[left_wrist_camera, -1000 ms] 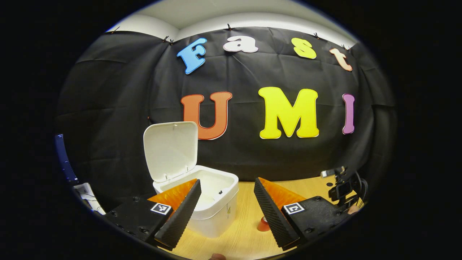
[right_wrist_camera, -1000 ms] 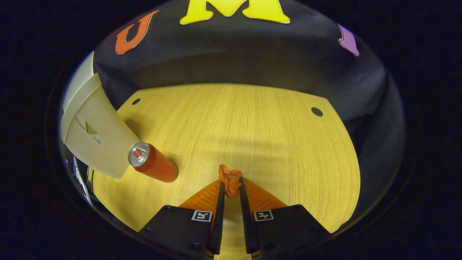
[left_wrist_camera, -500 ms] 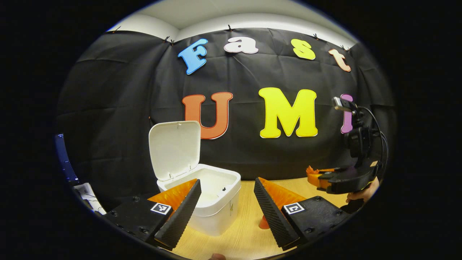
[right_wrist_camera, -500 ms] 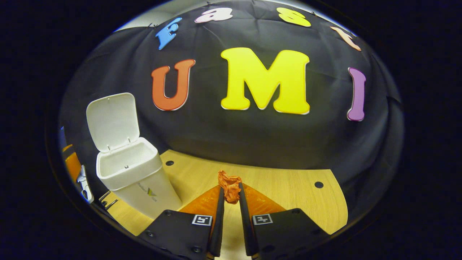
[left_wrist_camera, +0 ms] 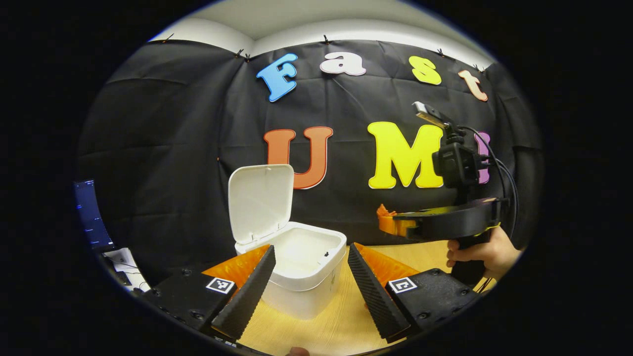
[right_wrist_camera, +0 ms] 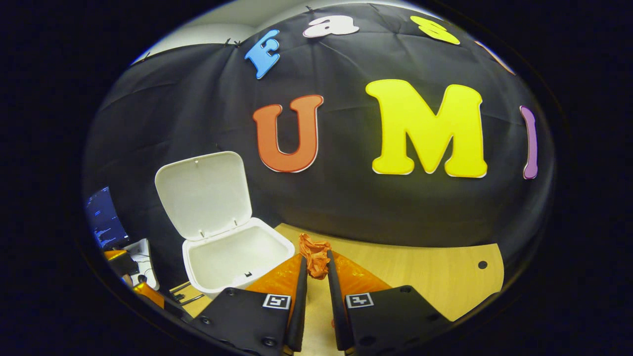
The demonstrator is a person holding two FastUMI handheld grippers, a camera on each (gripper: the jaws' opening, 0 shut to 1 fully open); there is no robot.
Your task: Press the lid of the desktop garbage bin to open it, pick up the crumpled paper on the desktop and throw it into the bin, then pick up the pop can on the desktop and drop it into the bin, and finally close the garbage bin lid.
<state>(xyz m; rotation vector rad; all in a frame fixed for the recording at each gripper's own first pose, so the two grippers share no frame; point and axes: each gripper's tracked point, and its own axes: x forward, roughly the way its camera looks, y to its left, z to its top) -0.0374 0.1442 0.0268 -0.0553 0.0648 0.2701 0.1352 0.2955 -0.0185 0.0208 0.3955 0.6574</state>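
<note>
1. Since a second ago, our right gripper (right_wrist_camera: 316,277) has risen off the desk with the crumpled paper (right_wrist_camera: 315,256) and swung left toward the garbage bin (right_wrist_camera: 237,257). The left gripper view now shows it high on the right, a hand (left_wrist_camera: 482,252) on its grip, where earlier it sat low by the table.
2. Our right gripper's fingers stand close together, clamped on the crumpled paper, which sticks up from between the fingertips.
3. Our left gripper (left_wrist_camera: 309,284) hangs with its fingers spread well apart, holding nothing, with the bin just beyond them.
4. The bin stands on the wooden desk (right_wrist_camera: 420,267) at the left, its lid (right_wrist_camera: 203,194) tipped up and back against the black wall cloth. Its mouth is open, and we see no rubbish inside.
5. In the right gripper view the paper sits just right of the bin's near rim, not yet over the opening.
6. We judge the paper light, soft and springy. It crushes easily, so a pinch across its bulk holds it, and it should fall free once the fingers part.
7. We judge the carry nearly done. The paper needs to come a little further left, over the mouth, before release.
8. A screen (left_wrist_camera: 89,215) glows at the far left edge.
</note>
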